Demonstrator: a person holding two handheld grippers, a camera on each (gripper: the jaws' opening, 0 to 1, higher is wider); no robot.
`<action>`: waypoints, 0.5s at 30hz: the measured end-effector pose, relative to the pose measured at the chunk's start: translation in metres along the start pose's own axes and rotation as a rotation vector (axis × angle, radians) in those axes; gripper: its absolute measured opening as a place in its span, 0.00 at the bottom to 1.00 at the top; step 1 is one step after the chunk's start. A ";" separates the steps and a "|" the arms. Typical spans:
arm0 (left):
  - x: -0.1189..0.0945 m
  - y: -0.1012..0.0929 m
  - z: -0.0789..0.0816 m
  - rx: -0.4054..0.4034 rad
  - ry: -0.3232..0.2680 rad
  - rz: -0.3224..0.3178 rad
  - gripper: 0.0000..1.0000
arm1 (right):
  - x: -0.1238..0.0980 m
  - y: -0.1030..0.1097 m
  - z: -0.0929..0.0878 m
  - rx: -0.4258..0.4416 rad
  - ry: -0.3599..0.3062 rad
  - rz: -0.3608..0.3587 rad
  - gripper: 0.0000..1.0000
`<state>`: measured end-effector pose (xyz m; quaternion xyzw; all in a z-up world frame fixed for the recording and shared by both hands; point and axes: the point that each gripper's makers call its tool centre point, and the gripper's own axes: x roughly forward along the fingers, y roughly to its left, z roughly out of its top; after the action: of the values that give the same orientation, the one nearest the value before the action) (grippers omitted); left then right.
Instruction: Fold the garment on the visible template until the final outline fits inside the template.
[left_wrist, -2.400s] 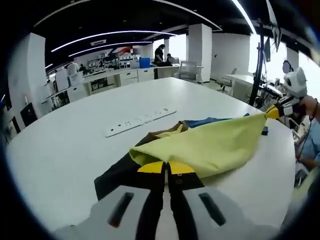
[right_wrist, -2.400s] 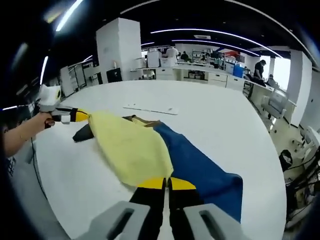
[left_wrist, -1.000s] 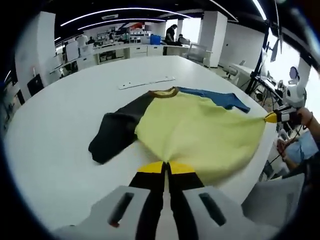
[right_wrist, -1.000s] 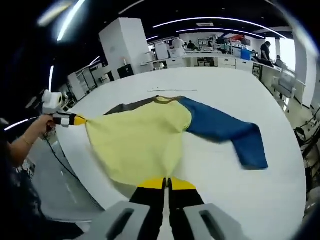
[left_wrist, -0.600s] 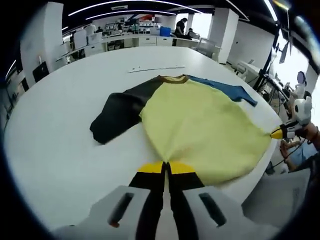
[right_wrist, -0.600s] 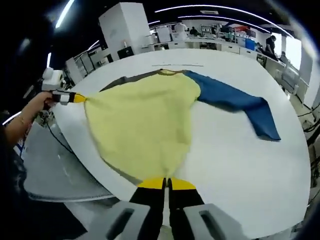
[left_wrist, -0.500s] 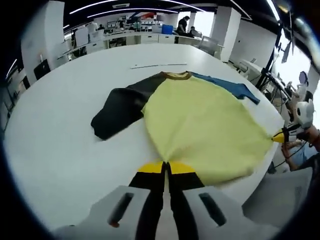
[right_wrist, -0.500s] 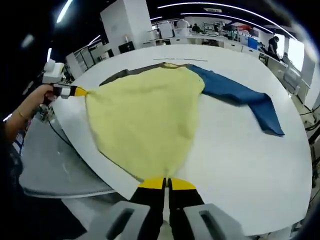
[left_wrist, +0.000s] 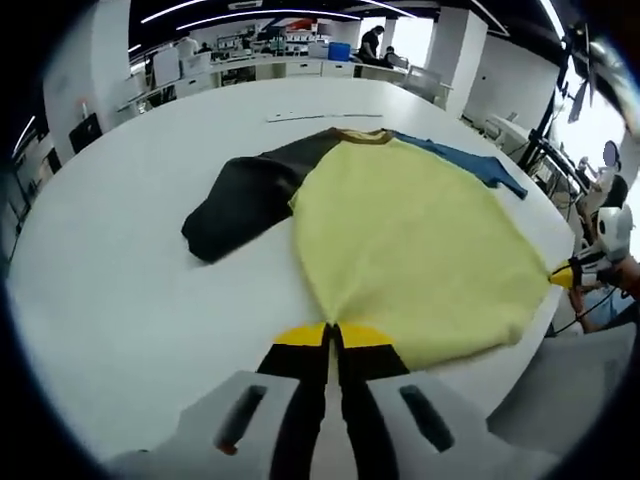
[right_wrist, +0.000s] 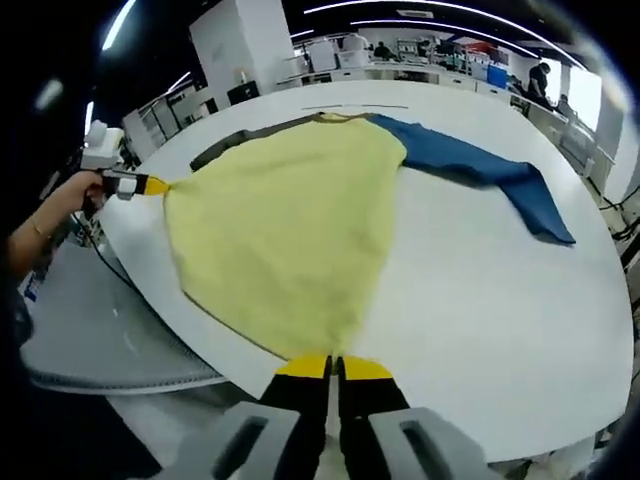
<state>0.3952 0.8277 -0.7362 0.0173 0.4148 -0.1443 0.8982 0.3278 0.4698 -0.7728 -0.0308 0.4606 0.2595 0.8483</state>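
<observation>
The left gripper (left_wrist: 333, 335) and right gripper (right_wrist: 332, 365) each have their jaws closed on a hem corner of the garment (left_wrist: 410, 250), probably to pull it taut and flat. It spreads across the white table (left_wrist: 120, 250) from centre to upper right in the left gripper view, black sleeve (left_wrist: 235, 200) left, blue sleeve (right_wrist: 480, 170) far side; no template outline is discernible.

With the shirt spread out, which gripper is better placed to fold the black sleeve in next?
Left, probably: it grips the yellow hem on the black sleeve's side, while the right gripper holds the corner nearer the blue sleeve.
</observation>
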 end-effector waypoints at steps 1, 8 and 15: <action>-0.002 -0.001 -0.001 0.020 -0.002 -0.010 0.03 | -0.002 -0.001 0.002 0.012 -0.012 -0.008 0.01; -0.018 0.002 -0.012 0.062 -0.006 -0.060 0.18 | -0.009 -0.002 0.022 0.004 -0.066 -0.015 0.29; -0.015 -0.001 -0.027 0.116 -0.004 -0.133 0.24 | -0.010 0.005 0.035 -0.006 -0.094 0.010 0.47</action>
<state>0.3656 0.8348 -0.7426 0.0412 0.4044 -0.2274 0.8849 0.3480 0.4803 -0.7439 -0.0186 0.4196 0.2664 0.8675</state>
